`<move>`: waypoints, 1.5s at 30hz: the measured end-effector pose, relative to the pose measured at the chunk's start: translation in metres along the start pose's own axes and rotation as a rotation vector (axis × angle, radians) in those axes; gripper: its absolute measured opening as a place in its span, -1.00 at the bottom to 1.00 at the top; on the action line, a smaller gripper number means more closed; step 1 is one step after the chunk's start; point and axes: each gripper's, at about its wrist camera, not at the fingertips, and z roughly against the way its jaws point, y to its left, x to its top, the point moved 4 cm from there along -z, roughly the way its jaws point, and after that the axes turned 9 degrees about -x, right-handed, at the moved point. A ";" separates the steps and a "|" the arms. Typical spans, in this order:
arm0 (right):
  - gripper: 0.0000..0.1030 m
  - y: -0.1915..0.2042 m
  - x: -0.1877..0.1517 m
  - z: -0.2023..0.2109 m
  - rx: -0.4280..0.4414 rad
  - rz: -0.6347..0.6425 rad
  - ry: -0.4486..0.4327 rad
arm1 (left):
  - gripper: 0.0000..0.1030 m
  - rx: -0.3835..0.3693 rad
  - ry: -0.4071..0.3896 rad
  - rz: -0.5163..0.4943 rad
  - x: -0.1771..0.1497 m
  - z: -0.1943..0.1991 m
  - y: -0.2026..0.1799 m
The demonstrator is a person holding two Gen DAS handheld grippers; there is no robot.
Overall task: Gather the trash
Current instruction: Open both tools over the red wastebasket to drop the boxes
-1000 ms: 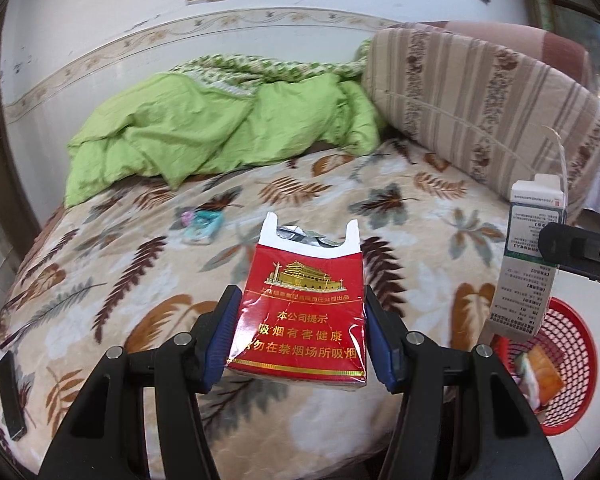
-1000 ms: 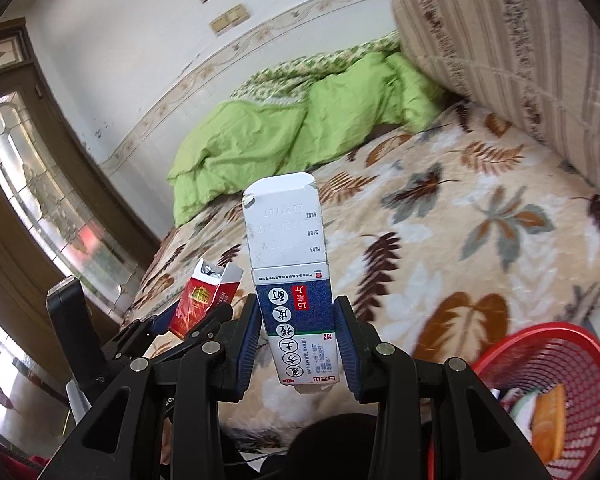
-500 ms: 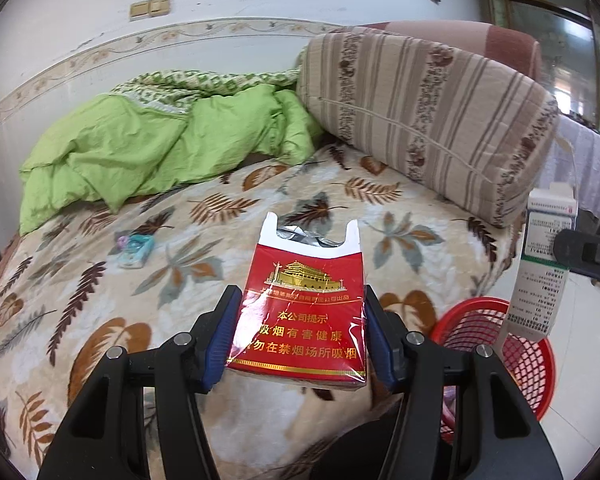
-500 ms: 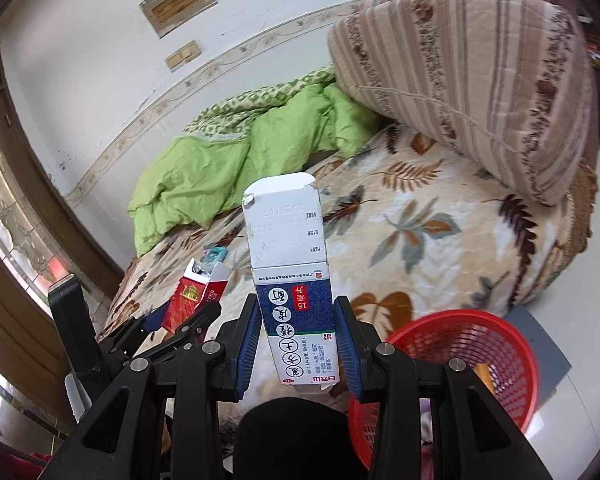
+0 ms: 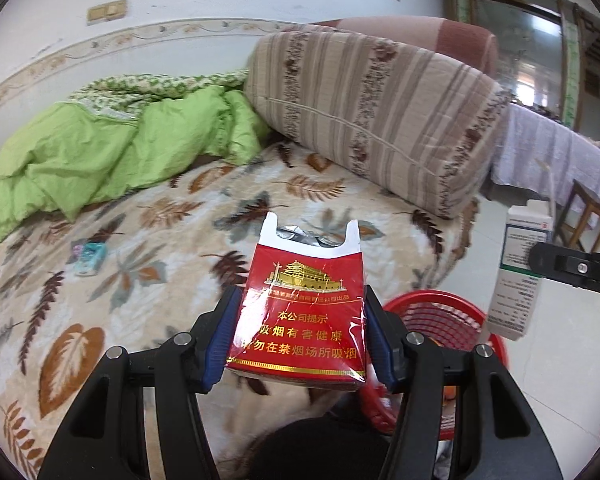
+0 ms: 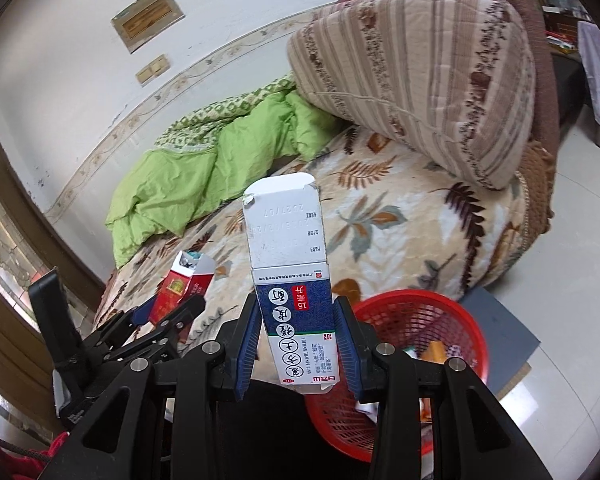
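Observation:
My left gripper (image 5: 300, 332) is shut on a red cigarette pack (image 5: 300, 308) with an open white top, held above the bed's edge; the pack also shows in the right wrist view (image 6: 180, 288). My right gripper (image 6: 298, 344) is shut on a blue and white medicine box (image 6: 292, 280), held upright over the near rim of the red mesh basket (image 6: 432, 316). The box (image 5: 518, 276) and the basket (image 5: 440, 320) also show at the right of the left wrist view. The basket stands on the floor beside the bed and holds some trash.
The bed has a leaf-patterned blanket (image 5: 140, 240), a crumpled green quilt (image 5: 100, 152) at the back and a large striped cushion (image 5: 380, 120). A small teal item (image 5: 90, 256) lies on the blanket. A grey mat (image 6: 504, 324) lies under the basket on the tiled floor.
Both grippers have swung right and away from the bed, still holding their items. The red basket is now nearer and more below them.

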 end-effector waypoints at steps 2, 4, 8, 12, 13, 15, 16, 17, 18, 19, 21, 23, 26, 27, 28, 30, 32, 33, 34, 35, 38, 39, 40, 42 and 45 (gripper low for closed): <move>-0.24 -0.014 0.001 0.004 -0.020 -0.019 -0.003 | 0.11 -0.027 0.007 -0.010 0.001 -0.002 -0.009; -0.24 -0.027 0.002 0.006 -0.049 -0.036 -0.005 | 0.11 -0.068 0.019 -0.018 0.004 -0.007 -0.020; -0.24 -0.059 0.001 0.008 -0.091 -0.094 0.000 | 0.11 -0.140 0.049 -0.040 0.005 -0.021 -0.044; -0.24 -0.081 -0.001 0.009 -0.120 -0.144 0.002 | 0.11 -0.181 0.071 -0.079 0.002 -0.034 -0.066; -0.24 -0.084 0.000 0.011 -0.120 -0.151 0.000 | 0.11 -0.187 0.077 -0.084 0.002 -0.036 -0.070; -0.24 -0.085 0.000 0.014 -0.122 -0.149 -0.010 | 0.11 -0.195 0.085 -0.090 0.001 -0.040 -0.075; -0.24 -0.086 0.000 0.015 -0.124 -0.146 -0.013 | 0.11 -0.196 0.085 -0.091 0.001 -0.041 -0.076; -0.24 -0.086 -0.001 0.016 -0.123 -0.145 -0.013 | 0.11 -0.195 0.086 -0.090 0.001 -0.042 -0.076; -0.24 -0.086 -0.001 0.015 -0.122 -0.145 -0.010 | 0.11 -0.195 0.088 -0.088 0.001 -0.042 -0.076; -0.24 -0.086 -0.002 0.015 -0.121 -0.146 -0.006 | 0.11 -0.194 0.091 -0.085 0.001 -0.043 -0.076; -0.24 -0.085 -0.001 0.014 -0.117 -0.147 -0.005 | 0.11 -0.192 0.092 -0.083 0.000 -0.043 -0.075; -0.24 -0.083 -0.001 0.014 -0.115 -0.143 -0.008 | 0.11 -0.188 0.093 -0.081 0.000 -0.043 -0.072; -0.24 -0.080 -0.001 0.011 -0.108 -0.141 -0.002 | 0.11 -0.189 0.095 -0.075 -0.001 -0.043 -0.069; -0.24 -0.079 -0.001 0.010 -0.109 -0.138 -0.001 | 0.11 -0.189 0.097 -0.075 -0.002 -0.044 -0.068; -0.24 -0.079 -0.002 0.009 -0.110 -0.137 0.001 | 0.11 -0.191 0.100 -0.074 -0.003 -0.045 -0.067; -0.24 -0.079 -0.003 0.007 -0.106 -0.137 0.006 | 0.11 -0.201 0.110 -0.071 -0.005 -0.047 -0.067; -0.24 -0.081 -0.004 0.004 -0.110 -0.139 0.012 | 0.11 -0.218 0.129 -0.063 -0.008 -0.052 -0.067; -0.24 -0.082 -0.004 0.002 -0.109 -0.141 0.016 | 0.11 -0.224 0.137 -0.059 -0.009 -0.054 -0.067; -0.24 -0.084 -0.005 0.000 -0.111 -0.144 0.021 | 0.11 -0.231 0.148 -0.054 -0.011 -0.058 -0.067; -0.24 -0.086 -0.005 -0.003 -0.111 -0.150 0.028 | 0.11 -0.236 0.158 -0.048 -0.013 -0.061 -0.068; -0.24 -0.090 -0.006 -0.012 -0.109 -0.159 0.048 | 0.11 -0.255 0.184 -0.041 -0.016 -0.070 -0.069; -0.24 -0.091 -0.007 -0.015 -0.113 -0.158 0.054 | 0.11 -0.260 0.191 -0.043 -0.017 -0.073 -0.070; -0.23 -0.093 -0.009 -0.020 -0.116 -0.159 0.070 | 0.14 -0.266 0.195 -0.045 -0.019 -0.074 -0.071; -0.20 -0.095 -0.012 -0.030 -0.120 -0.162 0.108 | 0.29 -0.279 0.216 -0.042 -0.021 -0.080 -0.074; 0.11 -0.099 -0.015 -0.041 -0.139 -0.171 0.145 | 0.41 -0.276 0.223 -0.044 -0.023 -0.081 -0.075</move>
